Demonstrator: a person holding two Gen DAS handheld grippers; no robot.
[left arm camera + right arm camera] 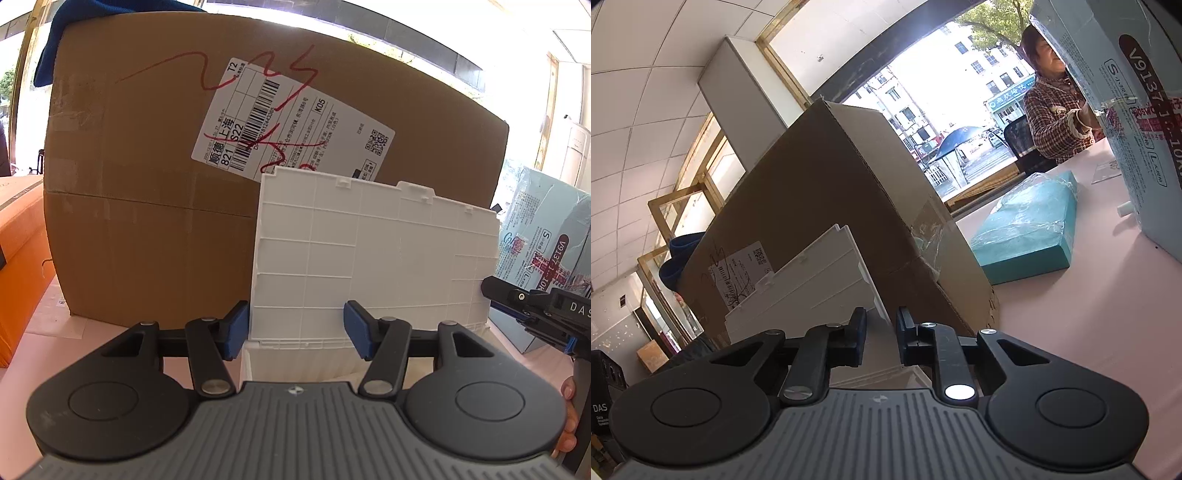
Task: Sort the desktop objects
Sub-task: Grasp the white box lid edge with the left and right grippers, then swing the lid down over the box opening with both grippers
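A white plastic organizer box has its ribbed lid (373, 251) raised upright against a big cardboard box (147, 206). My left gripper (295, 328) is open, its blue pads either side of the lid's lower left part, over the white base (295, 363). My right gripper (491, 291) reaches in from the right at the lid's right edge. In the right wrist view the right gripper (881, 341) stands narrowly apart around the lid's edge (827, 280); contact is not clear.
The cardboard box (831, 206) fills the back. An orange box (18, 266) stands at left. A pale blue carton (546, 243) stands at right, also in the right wrist view (1137, 110). A teal wrapped box (1027, 229) lies on the pink table (1089, 314). A person (1056, 110) sits beyond.
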